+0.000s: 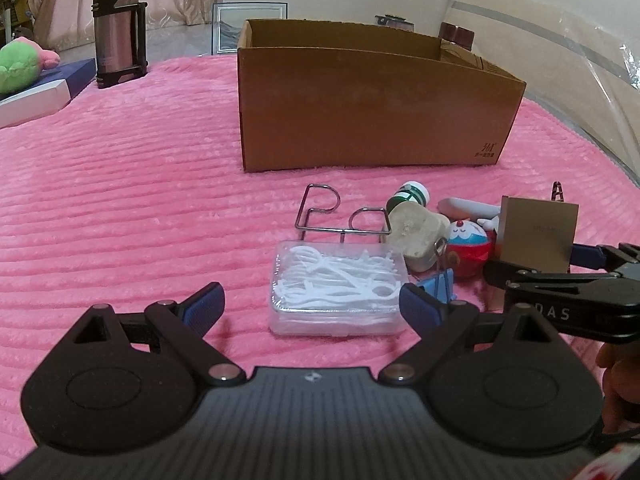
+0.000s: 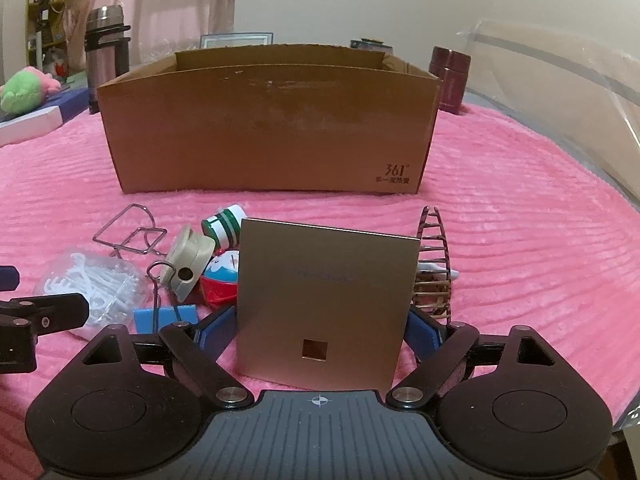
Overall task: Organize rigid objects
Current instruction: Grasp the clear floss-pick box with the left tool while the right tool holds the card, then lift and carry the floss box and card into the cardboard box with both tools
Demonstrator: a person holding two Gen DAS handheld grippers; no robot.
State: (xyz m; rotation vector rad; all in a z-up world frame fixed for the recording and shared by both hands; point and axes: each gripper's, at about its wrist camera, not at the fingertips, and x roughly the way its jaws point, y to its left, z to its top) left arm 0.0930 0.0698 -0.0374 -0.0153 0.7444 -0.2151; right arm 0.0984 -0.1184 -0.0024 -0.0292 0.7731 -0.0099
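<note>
right wrist view: the right gripper sits at the bottom centre of the frame, its blue pads clenched on either edge of a flat gold box that stands upright between them, just above the pink blanket. behind it, across the upper middle of the frame, an open cardboard box rests on the blanket. between the two lies a loose cluster: a wire rack at left, a clear case of floss picks below it, a blue binder clip just left of the gripper, a beige spool, a green and white bottle, a red and white toy touching the gold box's left edge, and a brown hair claw just right of it. a steel flask stands at the upper left. left wrist view: the left gripper is at the lower middle with its jaws released and wide apart, holding nothing, hovering just short of the case of floss picks. the gold box shows at the right edge, held by the right gripper, with the cardboard box in the upper middle.
</note>
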